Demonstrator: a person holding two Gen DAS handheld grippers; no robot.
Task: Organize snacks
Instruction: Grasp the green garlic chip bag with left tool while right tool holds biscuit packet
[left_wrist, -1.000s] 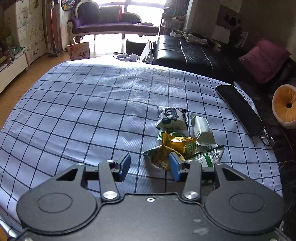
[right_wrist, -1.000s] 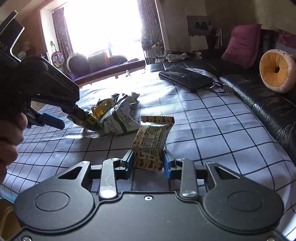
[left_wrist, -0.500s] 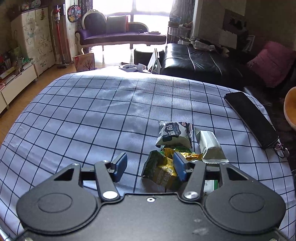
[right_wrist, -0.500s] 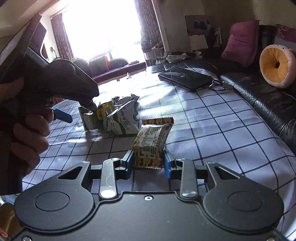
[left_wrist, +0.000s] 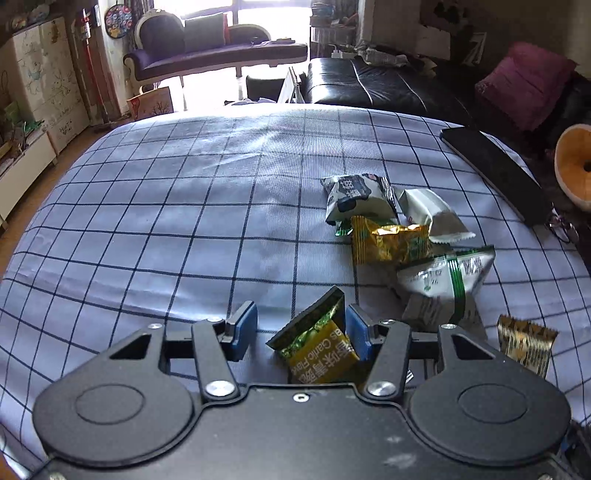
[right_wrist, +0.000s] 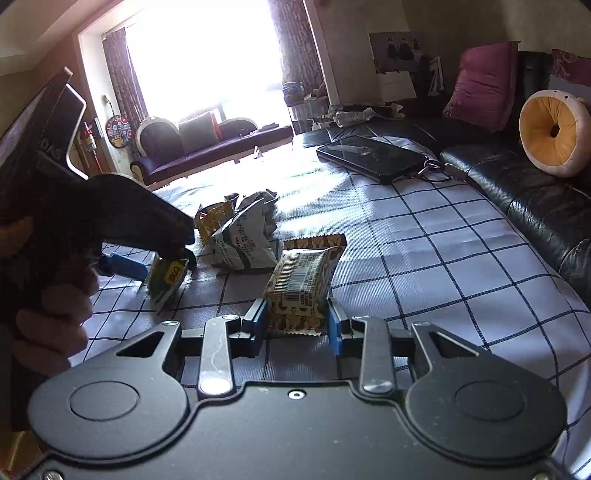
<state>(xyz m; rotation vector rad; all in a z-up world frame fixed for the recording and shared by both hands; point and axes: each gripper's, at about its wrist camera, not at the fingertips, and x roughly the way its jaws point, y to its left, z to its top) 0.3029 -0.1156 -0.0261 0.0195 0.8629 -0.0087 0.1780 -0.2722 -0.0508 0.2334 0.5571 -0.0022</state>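
Observation:
My left gripper (left_wrist: 301, 330) is open, with a green and yellow snack packet (left_wrist: 317, 343) between its jaws, leaning against the right finger; the left finger stands apart from it. It also shows in the right wrist view (right_wrist: 168, 278). My right gripper (right_wrist: 297, 323) is shut on a brown patterned snack packet (right_wrist: 303, 284), held upright; it shows in the left wrist view (left_wrist: 524, 341). A pile of packets lies ahead: a dark and white one (left_wrist: 354, 197), a gold one (left_wrist: 388, 240), a pale one (left_wrist: 428, 210), a white and green one (left_wrist: 443, 284).
The checked cloth (left_wrist: 184, 206) covers the surface. A black flat case (left_wrist: 495, 173) with a clip lies at the right edge. A black leather sofa (right_wrist: 535, 192) with a purple cushion and a round orange cushion (right_wrist: 554, 133) stands beyond.
My left gripper has moved back and left of the pile, and the green and yellow packet has come away from the pile with it. The right gripper still holds the brown packet.

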